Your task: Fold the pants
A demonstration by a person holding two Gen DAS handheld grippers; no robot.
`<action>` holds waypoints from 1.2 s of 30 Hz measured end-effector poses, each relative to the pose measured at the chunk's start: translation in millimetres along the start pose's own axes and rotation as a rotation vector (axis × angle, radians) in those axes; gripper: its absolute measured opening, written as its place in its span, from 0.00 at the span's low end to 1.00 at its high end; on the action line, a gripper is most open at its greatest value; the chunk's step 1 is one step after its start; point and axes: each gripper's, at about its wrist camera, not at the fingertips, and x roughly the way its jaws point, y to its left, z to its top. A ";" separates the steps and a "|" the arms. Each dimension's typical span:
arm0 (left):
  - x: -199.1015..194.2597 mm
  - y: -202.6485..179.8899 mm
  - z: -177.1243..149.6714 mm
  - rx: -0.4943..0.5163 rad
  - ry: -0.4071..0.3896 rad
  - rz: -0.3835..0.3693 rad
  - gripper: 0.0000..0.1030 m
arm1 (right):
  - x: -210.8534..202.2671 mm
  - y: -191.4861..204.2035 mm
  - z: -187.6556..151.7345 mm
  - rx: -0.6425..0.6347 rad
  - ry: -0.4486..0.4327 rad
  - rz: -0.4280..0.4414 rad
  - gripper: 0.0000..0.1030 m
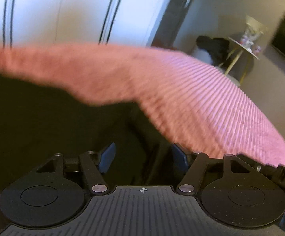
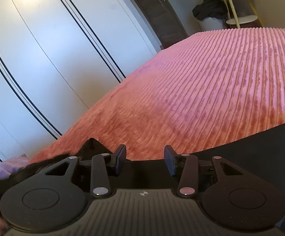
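The left gripper (image 1: 144, 157) stood with its jaws well apart, the two blue pads (image 1: 108, 156) clear of each other and nothing pinched between them. Dark cloth, the black pants (image 1: 44, 122), filled the space below and ahead of the pads. Whether the pads brushed the cloth could not be told, since the fabric was dark and that view was blurred. The pants lay on a pink ribbed bedspread (image 1: 211, 102), which rose behind them and ran off to the right.

The right gripper (image 2: 145, 160) also had its jaws apart, at a middling width, with a clear gap between the two black fingers (image 2: 119, 157). Through that gap the bedspread (image 2: 211, 82) and the edge of the pants (image 2: 260, 137) showed. Nothing was clamped. The black cloth lay close under the fingers and spread to the right, and a dark peak of it stood up just left of the left-hand finger. Contact between the fingers and the cloth could not be made out.

Beyond the bed stood a white wardrobe (image 2: 49, 45) with dark vertical lines on its doors. A dark wooden door (image 2: 160, 5) was to its right. In the far corner was a small round side table (image 2: 239, 19) with yellow legs, and a heap of dark clothing (image 2: 209, 5) lay beside it.
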 end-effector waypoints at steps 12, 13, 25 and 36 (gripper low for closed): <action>-99.0 71.1 -11.8 -0.150 -0.169 0.193 0.93 | 12.7 44.5 -32.1 -0.451 0.129 -0.169 0.19; -114.6 86.6 -15.4 -0.184 -0.199 0.210 0.94 | 13.4 43.5 -32.3 -0.457 0.123 -0.184 0.19; -131.9 240.1 -27.5 -0.564 -0.239 0.128 0.95 | 11.3 53.8 -45.8 -0.617 0.044 -0.425 0.54; -110.0 269.2 -16.9 -0.708 -0.293 0.077 0.60 | 16.7 44.7 -39.0 -0.532 0.029 -0.387 0.63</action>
